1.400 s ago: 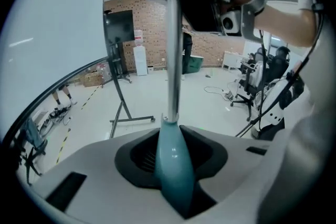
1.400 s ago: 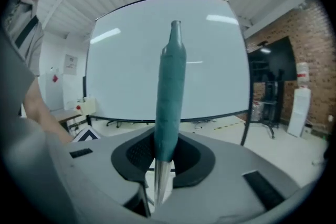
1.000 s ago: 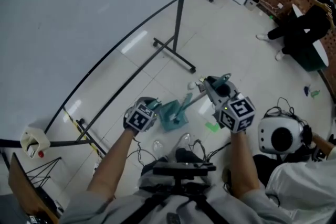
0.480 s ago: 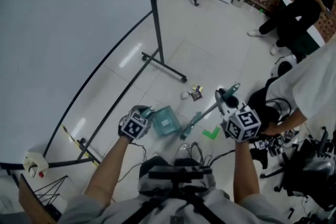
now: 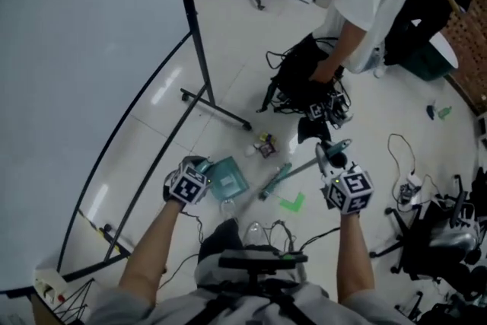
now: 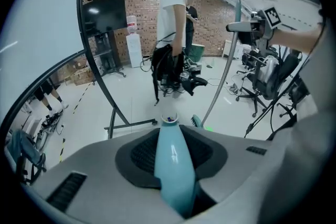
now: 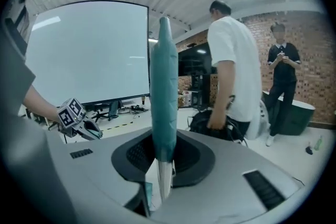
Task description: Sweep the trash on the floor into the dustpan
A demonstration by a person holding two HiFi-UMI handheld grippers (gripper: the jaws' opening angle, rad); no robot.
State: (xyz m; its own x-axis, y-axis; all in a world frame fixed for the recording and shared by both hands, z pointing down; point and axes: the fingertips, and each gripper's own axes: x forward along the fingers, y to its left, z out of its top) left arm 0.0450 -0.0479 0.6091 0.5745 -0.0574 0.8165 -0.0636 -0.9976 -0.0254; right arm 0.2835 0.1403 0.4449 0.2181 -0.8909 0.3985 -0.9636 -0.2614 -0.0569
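I had left tongs [image 5: 205,168] clenched on the dustpan [image 5: 229,177] by its handle, right tongs [image 5: 330,153] clenched on the broom [image 5: 275,180]; trash [image 5: 265,145] lay on the floor [image 5: 228,72] just past both, so I wanted pan lip flat, short strokes in.

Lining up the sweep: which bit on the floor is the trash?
Find the big white screen at the left and follow its black foot to its tip. Just past it lies the trash, a small dark wrapper with a white scrap beside it, unlike the flat green tape mark nearer the broom.
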